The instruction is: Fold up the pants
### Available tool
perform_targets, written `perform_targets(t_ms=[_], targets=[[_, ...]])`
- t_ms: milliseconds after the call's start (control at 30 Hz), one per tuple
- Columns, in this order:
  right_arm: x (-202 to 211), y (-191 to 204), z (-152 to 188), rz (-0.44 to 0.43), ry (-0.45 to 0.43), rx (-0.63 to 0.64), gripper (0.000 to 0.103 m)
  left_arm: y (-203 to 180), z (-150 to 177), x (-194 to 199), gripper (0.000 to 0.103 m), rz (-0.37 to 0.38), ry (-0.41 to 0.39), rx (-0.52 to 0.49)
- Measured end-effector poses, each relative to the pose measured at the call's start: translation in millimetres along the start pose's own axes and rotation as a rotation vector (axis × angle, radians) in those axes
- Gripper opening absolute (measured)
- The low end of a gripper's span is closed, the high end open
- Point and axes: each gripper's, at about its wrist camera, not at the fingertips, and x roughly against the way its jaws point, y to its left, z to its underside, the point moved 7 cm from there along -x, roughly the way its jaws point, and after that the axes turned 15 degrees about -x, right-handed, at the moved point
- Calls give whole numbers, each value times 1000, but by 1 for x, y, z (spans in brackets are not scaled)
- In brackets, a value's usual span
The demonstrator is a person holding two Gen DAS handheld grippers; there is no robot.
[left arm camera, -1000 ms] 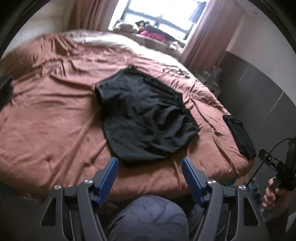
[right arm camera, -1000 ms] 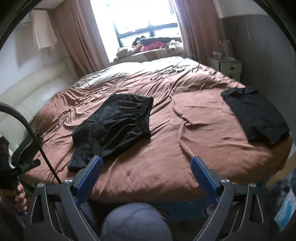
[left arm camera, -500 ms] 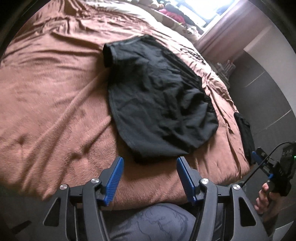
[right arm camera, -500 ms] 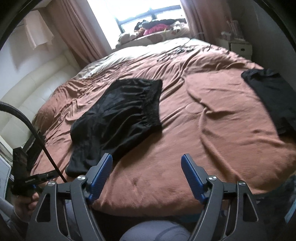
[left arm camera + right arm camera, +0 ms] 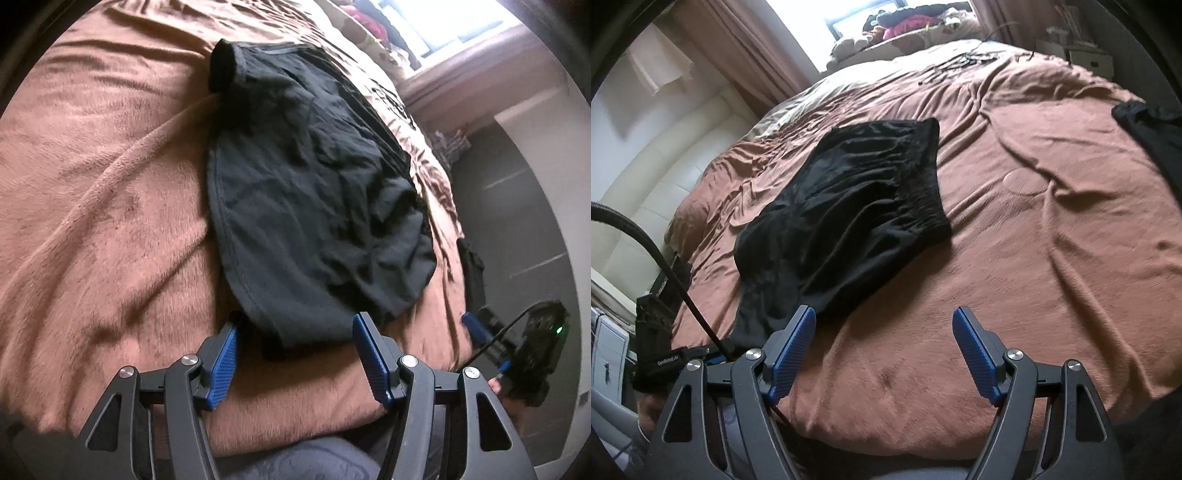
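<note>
Black pants [image 5: 314,206] lie rumpled on a brown bedspread [image 5: 103,206]. In the right wrist view the pants [image 5: 846,221] show their gathered waistband toward the right. My left gripper [image 5: 295,332] is open, its blue pads [image 5: 225,365] on either side of the pants' near hem corner, just short of it. My right gripper [image 5: 884,321] is open and empty over the bedspread [image 5: 1034,240], just right of the pants' near edge. The right gripper also shows at the right in the left wrist view [image 5: 517,339].
A second black garment [image 5: 1152,133] lies at the bed's right edge, also seen in the left wrist view [image 5: 472,266]. A cream headboard [image 5: 665,155] is at the left. A window sill with soft toys [image 5: 908,26] is beyond. The bed's front edge is just below both grippers.
Both grippers have moved forward and down toward the bed. The left one has closed in on the pants' near hem. The pants have not moved.
</note>
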Motion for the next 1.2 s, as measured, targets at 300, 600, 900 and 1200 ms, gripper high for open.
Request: perform_targets(t_ms=[300,600,900,1200], targets=[[-37,-10,-20,-33,58,-102,76,14,-17,-8,62,55,-39,122],[-79,-13,-39,-121,97,-217,66,11,-1,0,52,65,-29,174],[-112,-23,-41,-159,108,-318,49,14,9,1,6,-44,-12,183],[-106,-14,-49,-249,47,-358,5,-10,-18,29,4,-34,-120,104]])
